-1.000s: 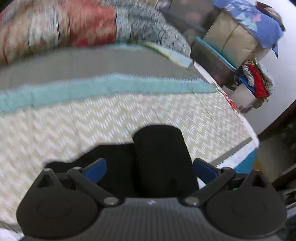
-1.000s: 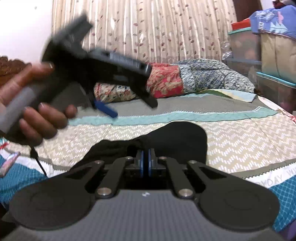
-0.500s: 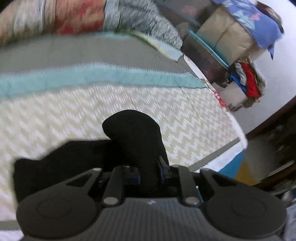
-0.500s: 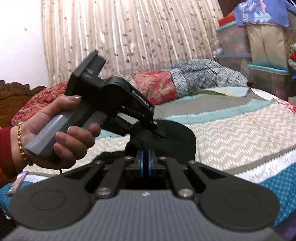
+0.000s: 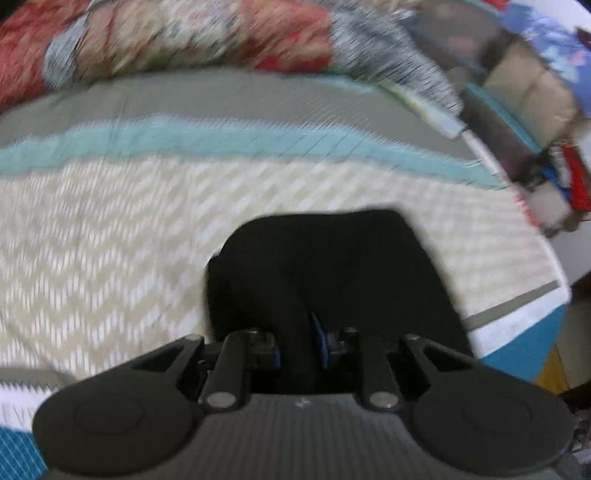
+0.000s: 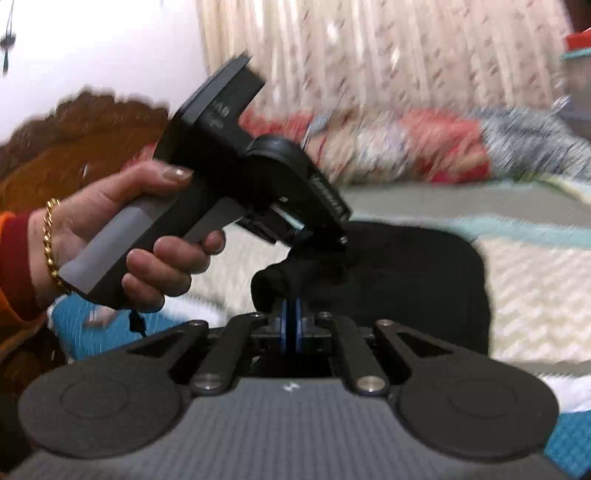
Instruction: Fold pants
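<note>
The black pants [image 5: 332, 273] lie bunched and partly folded on the zigzag-patterned bedspread [image 5: 110, 236]. My left gripper [image 5: 298, 345] is shut on a thick fold of the pants, the cloth filling the gap between its blue pads. In the right wrist view the pants [image 6: 413, 280] spread to the right, and the left gripper [image 6: 314, 240] comes down on them from the upper left, held by a hand. My right gripper [image 6: 291, 325] is shut on the near edge of the pants.
Patterned pillows [image 5: 207, 33] lie along the head of the bed. Storage boxes and piled clothes [image 5: 532, 110] stand beyond the bed's right edge [image 5: 517, 306]. A carved wooden headboard [image 6: 81, 147] and a curtain [image 6: 369, 55] are behind.
My left gripper closed on a fold of the pants and has lifted and pulled it; the black cloth now spreads wider before it. My right gripper stays shut on the pants' edge.
</note>
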Available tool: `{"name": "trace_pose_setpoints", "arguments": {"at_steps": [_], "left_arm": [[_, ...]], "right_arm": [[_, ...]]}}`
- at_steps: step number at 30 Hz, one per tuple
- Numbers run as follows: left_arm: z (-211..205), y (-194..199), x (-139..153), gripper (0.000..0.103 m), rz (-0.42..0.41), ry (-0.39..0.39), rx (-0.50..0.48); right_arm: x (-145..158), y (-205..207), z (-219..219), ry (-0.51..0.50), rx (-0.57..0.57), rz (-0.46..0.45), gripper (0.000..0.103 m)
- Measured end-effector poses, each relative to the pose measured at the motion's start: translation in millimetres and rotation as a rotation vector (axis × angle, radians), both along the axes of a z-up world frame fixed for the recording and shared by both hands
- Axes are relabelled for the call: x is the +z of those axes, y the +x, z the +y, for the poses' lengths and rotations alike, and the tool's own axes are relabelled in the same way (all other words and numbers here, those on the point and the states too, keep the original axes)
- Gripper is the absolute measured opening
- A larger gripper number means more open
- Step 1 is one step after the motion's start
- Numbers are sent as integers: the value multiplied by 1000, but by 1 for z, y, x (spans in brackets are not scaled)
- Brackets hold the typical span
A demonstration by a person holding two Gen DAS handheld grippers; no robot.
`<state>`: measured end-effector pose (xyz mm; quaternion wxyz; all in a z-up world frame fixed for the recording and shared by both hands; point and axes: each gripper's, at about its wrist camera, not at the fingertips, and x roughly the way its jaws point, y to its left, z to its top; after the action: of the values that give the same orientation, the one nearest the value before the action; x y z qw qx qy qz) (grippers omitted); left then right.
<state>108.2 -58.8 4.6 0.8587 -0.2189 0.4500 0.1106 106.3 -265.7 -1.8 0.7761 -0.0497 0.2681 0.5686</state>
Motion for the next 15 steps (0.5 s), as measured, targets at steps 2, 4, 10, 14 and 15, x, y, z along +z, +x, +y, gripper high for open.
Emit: {"name": "trace_pose_setpoints", "arguments": {"at_steps": [2,4,10,14,15], "left_arm": [[5,0,-27,20,32,-13,29],[3,0,-40,22,32,8,37],[-1,-15,-26,45,-15,33,23],[-8,-41,-6,61,-91,35,46],[-12,-46,-2,61,-106,36,40]], "right_arm": [[-18,2,18,-128,44,51,14],[-23,7,17,-149,47,110,20],[19,27,-30,44,-84,121,27],[28,54,-46,68,-218,126,29],[27,62,-47,64,-237,134,29]]}}
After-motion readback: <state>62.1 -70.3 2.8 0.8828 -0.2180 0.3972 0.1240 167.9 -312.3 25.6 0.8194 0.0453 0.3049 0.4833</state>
